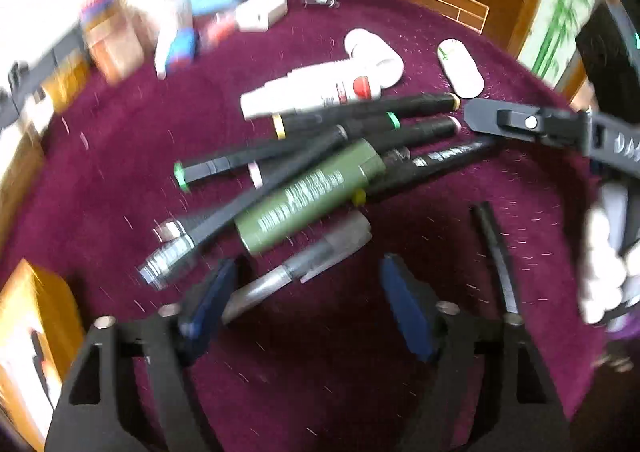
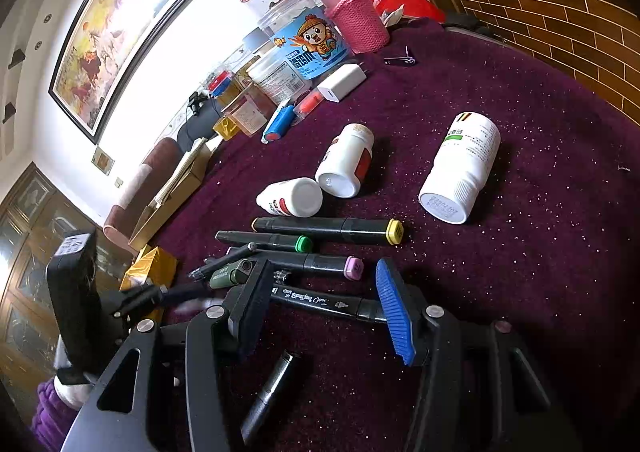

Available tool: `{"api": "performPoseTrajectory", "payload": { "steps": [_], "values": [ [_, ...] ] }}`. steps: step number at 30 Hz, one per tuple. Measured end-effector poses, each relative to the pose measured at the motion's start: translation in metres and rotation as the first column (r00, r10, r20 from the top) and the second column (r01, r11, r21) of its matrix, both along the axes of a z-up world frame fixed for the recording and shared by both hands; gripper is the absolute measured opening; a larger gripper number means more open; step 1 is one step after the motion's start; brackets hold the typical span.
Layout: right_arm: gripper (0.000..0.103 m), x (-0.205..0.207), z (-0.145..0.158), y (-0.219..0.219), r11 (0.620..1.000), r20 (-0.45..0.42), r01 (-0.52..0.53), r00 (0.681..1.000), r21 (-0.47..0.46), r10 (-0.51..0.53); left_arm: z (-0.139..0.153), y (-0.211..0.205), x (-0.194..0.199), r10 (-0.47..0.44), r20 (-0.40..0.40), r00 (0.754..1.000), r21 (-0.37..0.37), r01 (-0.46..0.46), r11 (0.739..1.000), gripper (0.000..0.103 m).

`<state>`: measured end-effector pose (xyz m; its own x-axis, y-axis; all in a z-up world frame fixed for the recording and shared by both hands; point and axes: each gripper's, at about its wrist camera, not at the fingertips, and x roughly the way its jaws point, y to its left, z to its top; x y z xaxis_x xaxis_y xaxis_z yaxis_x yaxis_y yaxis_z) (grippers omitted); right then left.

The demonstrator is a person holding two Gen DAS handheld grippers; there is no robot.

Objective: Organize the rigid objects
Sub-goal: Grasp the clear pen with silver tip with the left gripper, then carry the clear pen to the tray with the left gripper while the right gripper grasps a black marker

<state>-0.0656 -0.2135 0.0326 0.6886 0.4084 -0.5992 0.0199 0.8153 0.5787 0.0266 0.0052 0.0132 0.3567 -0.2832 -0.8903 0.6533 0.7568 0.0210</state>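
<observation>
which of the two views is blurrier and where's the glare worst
Left wrist view: motion-smeared throughout, worst on the boxes and jars top left, while the green tube is only soft. Right wrist view: sharp, print on the white bottle crisp, but the framed picture is washed out by glare; fisheye bending in both.

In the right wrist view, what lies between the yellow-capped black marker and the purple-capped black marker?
A shorter black marker with a green cap lies between them, seen in the right wrist view.

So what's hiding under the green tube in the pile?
Black markers lie crossed under the green tube, on the purple cloth. The tube covers their middles, so anything smaller beneath stays hidden.
</observation>
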Motion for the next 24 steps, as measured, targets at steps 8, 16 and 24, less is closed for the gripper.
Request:
{"api": "performPoseTrajectory", "payload": {
  "steps": [8, 16, 24],
  "values": [
    [0.049, 0.001, -0.001, -0.001, 1.0, 0.0, 0.001, 1.0, 0.003, -0.001, 0.002, -0.013, -0.06, -0.06, -0.036, 0.998, 0.041, 0.062, 0.997, 0.012],
    [0.048, 0.002, -0.001, 0.001, 1.0, -0.01, 0.01, 1.0, -0.025, -0.011, -0.002, -0.027, -0.078, 0.083, 0.149, 0.985, -0.013, -0.082, 0.997, 0.006],
    [0.048, -0.04, 0.019, 0.042, 0.978, -0.107, -0.126, 0.988, -0.165, 0.109, 0.012, 0.023, -0.1, 0.2, 0.044, 0.979, -0.256, -0.183, 0.949, 0.006]
  ]
}}
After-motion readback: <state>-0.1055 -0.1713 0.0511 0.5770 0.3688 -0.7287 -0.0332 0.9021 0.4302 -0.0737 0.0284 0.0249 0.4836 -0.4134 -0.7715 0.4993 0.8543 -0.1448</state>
